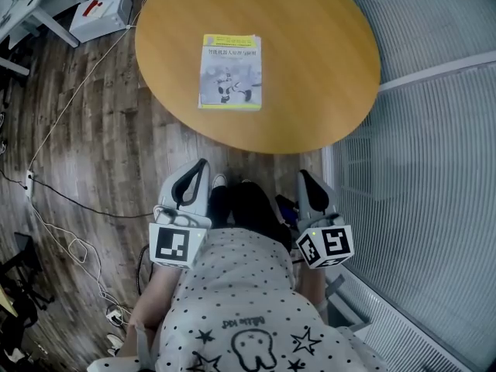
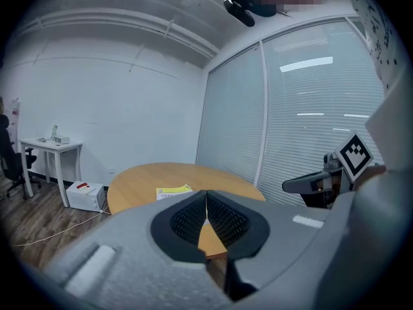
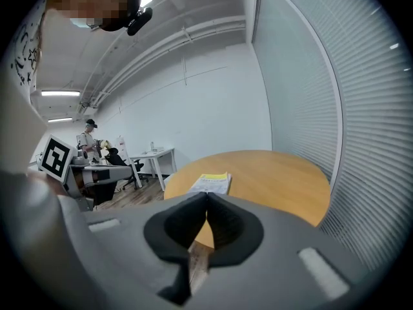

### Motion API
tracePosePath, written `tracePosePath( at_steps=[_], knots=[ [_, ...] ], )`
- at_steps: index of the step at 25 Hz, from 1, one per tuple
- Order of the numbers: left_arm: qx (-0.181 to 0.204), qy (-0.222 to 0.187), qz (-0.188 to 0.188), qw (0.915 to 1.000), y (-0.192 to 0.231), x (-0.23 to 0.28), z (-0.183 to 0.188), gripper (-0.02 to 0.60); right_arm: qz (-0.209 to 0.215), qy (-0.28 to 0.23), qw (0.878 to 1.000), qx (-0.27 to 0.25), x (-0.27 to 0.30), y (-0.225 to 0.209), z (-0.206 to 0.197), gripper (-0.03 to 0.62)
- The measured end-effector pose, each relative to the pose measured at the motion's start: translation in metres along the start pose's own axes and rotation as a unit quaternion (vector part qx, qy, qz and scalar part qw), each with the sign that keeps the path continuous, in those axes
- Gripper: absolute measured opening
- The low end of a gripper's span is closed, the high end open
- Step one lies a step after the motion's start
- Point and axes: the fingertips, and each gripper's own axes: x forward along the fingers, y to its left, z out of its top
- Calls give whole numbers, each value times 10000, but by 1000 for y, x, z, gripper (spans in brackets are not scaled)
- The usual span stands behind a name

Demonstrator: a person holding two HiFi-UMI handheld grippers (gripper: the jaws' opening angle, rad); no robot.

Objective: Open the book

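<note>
I look down on a round wooden worktop [image 1: 310,68] with a closed book [image 1: 230,72] lying flat on it, cover up, a yellow band along its far edge. The book sits at about 12 o'clock from me, a little toward 11, well apart from both tools.

My left tool [image 1: 200,167] is at 7 o'clock of the book and my right tool [image 1: 303,178] at 5 o'clock. Both are low and close to my body, short of the worktop's near rim. Each has its jaws pressed together with nothing between them, and each points forward and slightly down toward the book.

I judge the task not yet begun. The tools flank the book, probably so one can steady it while the other lifts the cover. The cover print reads upright to me, so the free edge is likely at 3 o'clock.
</note>
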Motion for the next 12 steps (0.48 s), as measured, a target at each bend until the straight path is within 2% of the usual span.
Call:
tracePosePath(
  at_steps=[4, 12],
  knots=[
    [44, 26, -48, 10000, -1, -2, 1, 12, 18, 17, 10000, -88, 0, 6, 1, 3],
    [83, 7, 115, 9999, 12, 1, 5, 14, 190, 73, 9998, -60, 8, 4, 4, 3]
  ],
)
